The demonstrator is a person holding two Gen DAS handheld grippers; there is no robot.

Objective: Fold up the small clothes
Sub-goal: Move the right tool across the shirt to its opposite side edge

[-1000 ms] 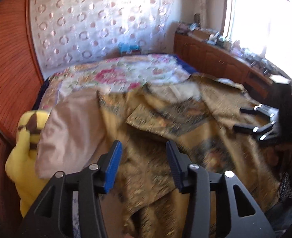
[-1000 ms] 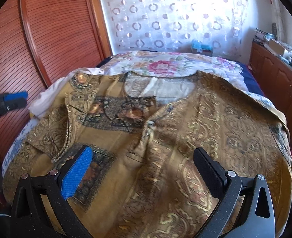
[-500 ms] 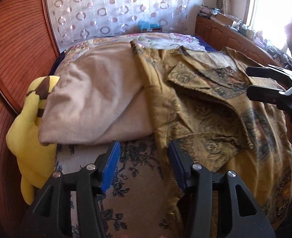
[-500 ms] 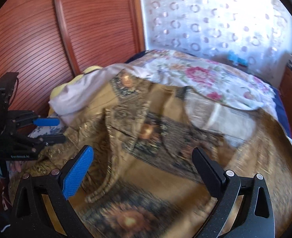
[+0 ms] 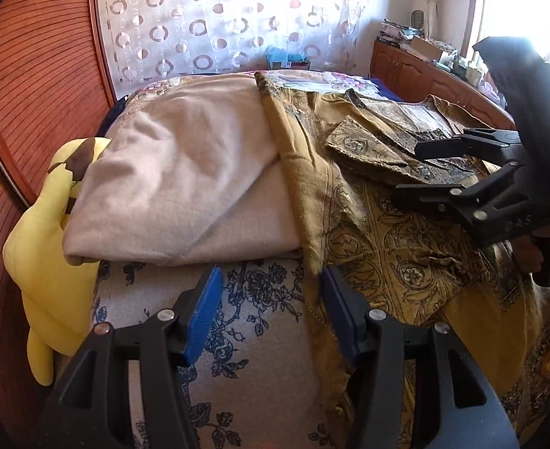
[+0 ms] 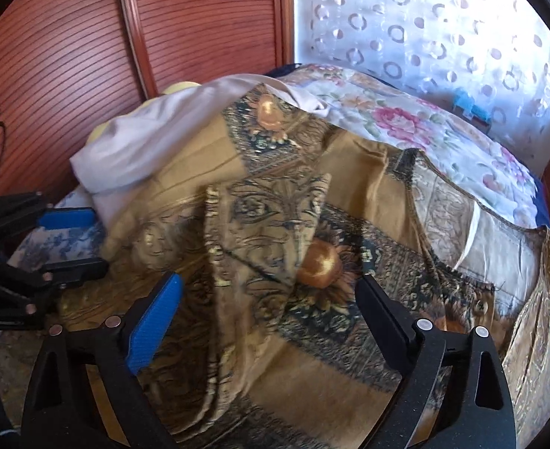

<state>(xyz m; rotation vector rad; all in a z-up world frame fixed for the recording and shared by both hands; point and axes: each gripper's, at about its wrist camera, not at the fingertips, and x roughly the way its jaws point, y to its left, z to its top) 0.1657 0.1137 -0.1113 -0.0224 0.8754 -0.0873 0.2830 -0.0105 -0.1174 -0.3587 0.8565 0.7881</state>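
Note:
A golden-brown patterned garment (image 5: pixel 387 239) lies spread on the bed, with one sleeve (image 6: pixel 260 224) folded inward across its front. My left gripper (image 5: pixel 271 280) hovers low at the garment's left edge. Its jaws are opening, and the hem lies just inside the right finger without being pressed. My right gripper (image 6: pixel 269 284) hangs over the folded sleeve with its jaws wide and closing; the cloth lies below them, not pinched. Each gripper shows in the other's view: the right gripper (image 5: pixel 413 168) over the garment's middle, the left gripper (image 6: pixel 93 241) at the left edge.
A beige folded blanket (image 5: pixel 185 172) lies left of the garment, with a yellow plush toy (image 5: pixel 46 247) beside it. A blue-flowered sheet (image 5: pixel 252 336) covers the near bed edge and a floral bedspread (image 6: pixel 405 123) the far part. Wooden wardrobe doors (image 5: pixel 31 93) stand left, a cluttered cabinet (image 5: pixel 424 71) right.
My left gripper sank toward the garment's left hem and its jaws widened. My right gripper swung left across the garment to the folded sleeve, its jaws narrowing slightly.

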